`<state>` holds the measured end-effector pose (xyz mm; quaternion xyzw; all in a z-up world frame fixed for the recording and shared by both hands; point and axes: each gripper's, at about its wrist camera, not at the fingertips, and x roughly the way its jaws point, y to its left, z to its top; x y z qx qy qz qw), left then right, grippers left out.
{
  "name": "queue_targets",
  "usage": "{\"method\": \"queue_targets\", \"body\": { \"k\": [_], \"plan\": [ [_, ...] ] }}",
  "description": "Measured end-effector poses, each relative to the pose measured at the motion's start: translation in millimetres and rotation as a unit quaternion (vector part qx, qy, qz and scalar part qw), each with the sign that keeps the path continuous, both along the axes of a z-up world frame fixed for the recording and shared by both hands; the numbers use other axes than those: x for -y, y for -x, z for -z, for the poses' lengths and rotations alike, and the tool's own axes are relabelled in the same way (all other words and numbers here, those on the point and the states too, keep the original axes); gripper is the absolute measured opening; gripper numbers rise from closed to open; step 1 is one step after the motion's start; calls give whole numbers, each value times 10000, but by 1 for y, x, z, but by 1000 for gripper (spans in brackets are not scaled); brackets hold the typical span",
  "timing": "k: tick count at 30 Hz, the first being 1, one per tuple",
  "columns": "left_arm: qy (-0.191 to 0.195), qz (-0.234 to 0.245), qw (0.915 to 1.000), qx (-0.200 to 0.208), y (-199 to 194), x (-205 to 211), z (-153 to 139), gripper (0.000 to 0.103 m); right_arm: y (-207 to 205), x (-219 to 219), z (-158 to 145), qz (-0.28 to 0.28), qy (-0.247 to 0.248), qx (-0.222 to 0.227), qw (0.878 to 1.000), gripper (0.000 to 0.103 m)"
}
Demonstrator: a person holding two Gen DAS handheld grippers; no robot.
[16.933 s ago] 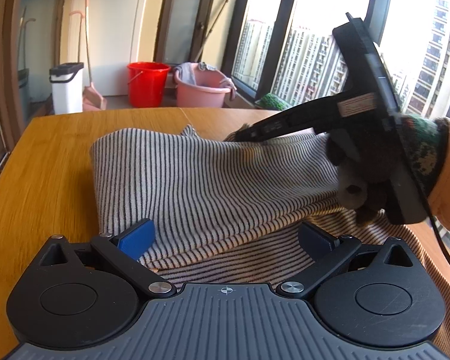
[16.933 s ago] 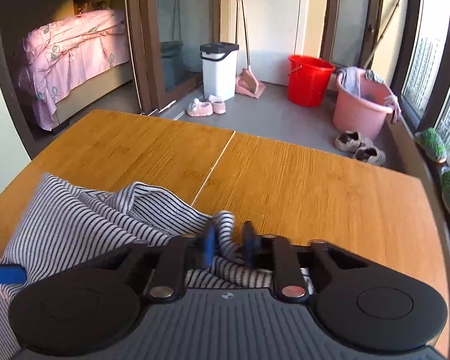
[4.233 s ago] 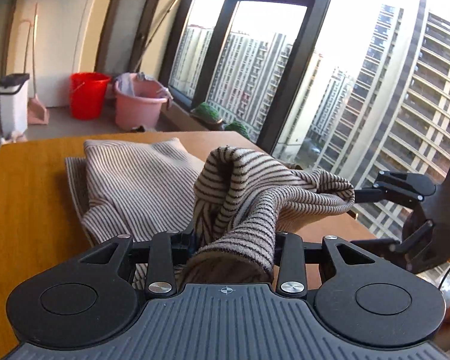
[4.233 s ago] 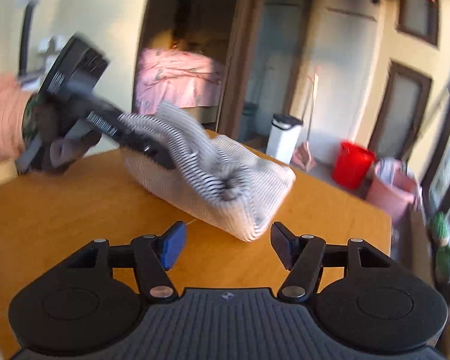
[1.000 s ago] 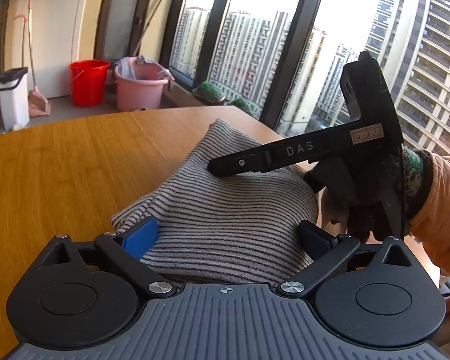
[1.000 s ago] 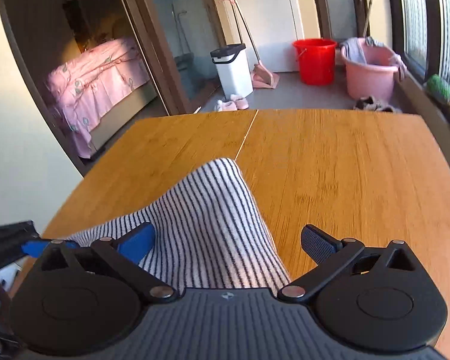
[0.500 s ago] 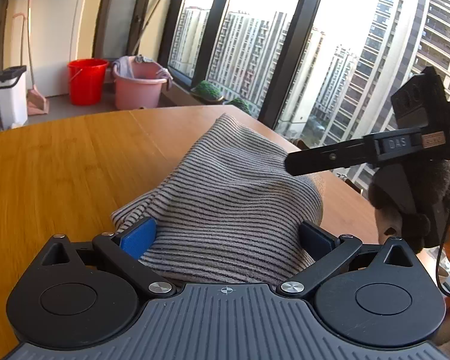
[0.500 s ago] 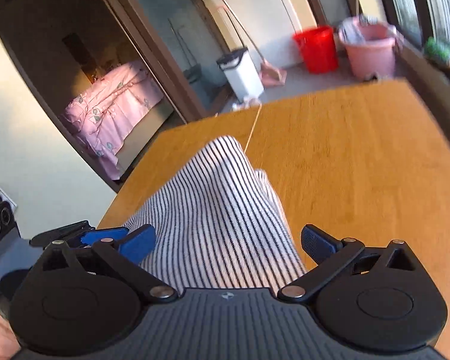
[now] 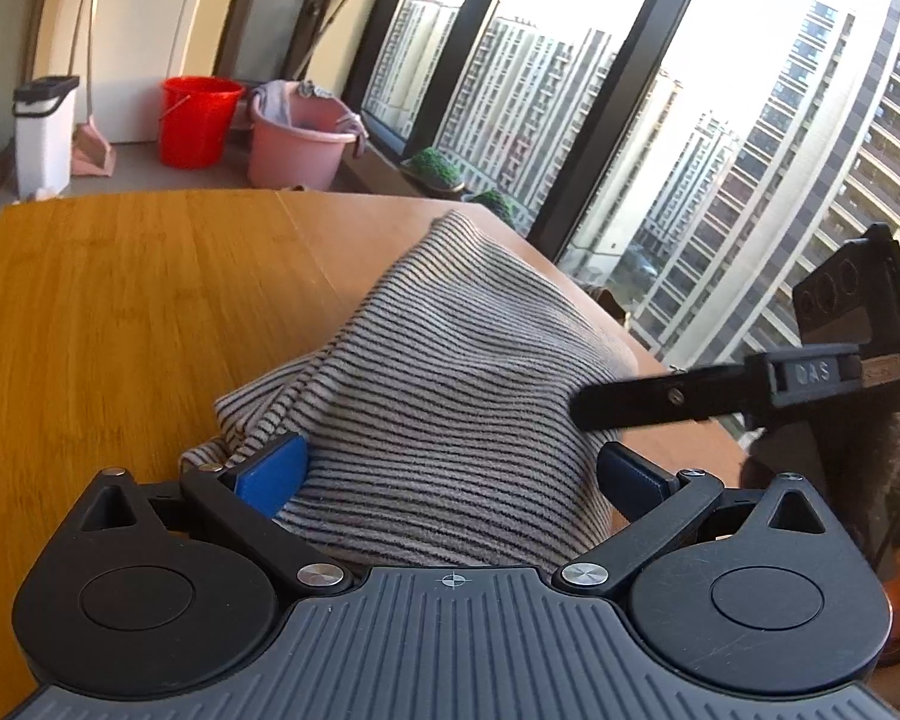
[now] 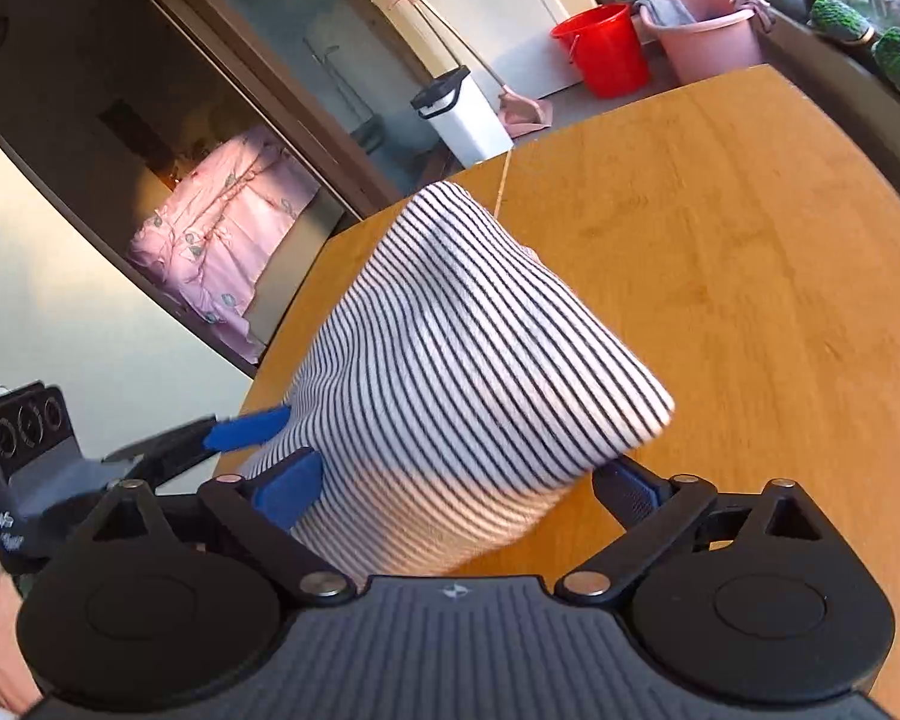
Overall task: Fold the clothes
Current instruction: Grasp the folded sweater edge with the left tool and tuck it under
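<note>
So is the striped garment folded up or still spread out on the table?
Folded: the striped garment sits as a compact layered bundle on the wooden table, with stacked edges at its near-left corner.

High-rise flat, enclosed balcony or laundry corner. Wooden surface (image 9: 120, 300) by tall dark-framed windows (image 9: 660, 120) facing apartment towers (image 9: 810, 180). Red bucket (image 9: 195, 120), pink basin (image 9: 297, 141) with cloth over the rim, white lidded bin (image 9: 42, 132), dustpan (image 9: 93, 150) on the floor. Through a doorway, bed with pink floral bedding (image 10: 222, 222). Small potted plants (image 10: 870, 42) along the sill.
</note>
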<state>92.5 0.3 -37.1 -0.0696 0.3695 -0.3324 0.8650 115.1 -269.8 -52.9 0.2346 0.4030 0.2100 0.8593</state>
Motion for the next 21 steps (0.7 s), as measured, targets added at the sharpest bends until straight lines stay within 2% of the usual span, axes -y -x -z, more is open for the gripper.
{"method": "queue_targets", "body": {
  "k": [4,9,11,14,15,17,18,19,21],
  "plan": [
    [176,240,9993,-231,8,1,-5,103,-33,-9,-3,-99,459,386,9982,97],
    [547,611,9966,-110,17,-9,-20,103,-54,-25,0,-348,1110,613,9913,102],
    [572,480,9971,136,18,-17,-31,103,-53,-27,-1,-371,1203,667,9898,102],
    [344,-27,9986,399,5,-26,-39,103,-51,-25,2,-323,1128,644,9910,103],
    [275,-163,9988,372,-1,-27,-36,100,-50,-23,3,-296,1080,625,9917,103],
    [105,-334,9991,225,-13,-26,-25,82,-49,-21,5,-241,985,587,9931,103],
    [-1,-391,9992,101,-18,-24,-17,67,-49,-20,6,-215,952,577,9936,103],
    [-69,-438,9990,-24,-23,-22,-9,62,-48,-19,7,-194,942,581,9937,103],
    [-11,-455,9988,-152,-27,-20,0,64,-46,-19,6,-163,977,618,9932,103]
  ]
}}
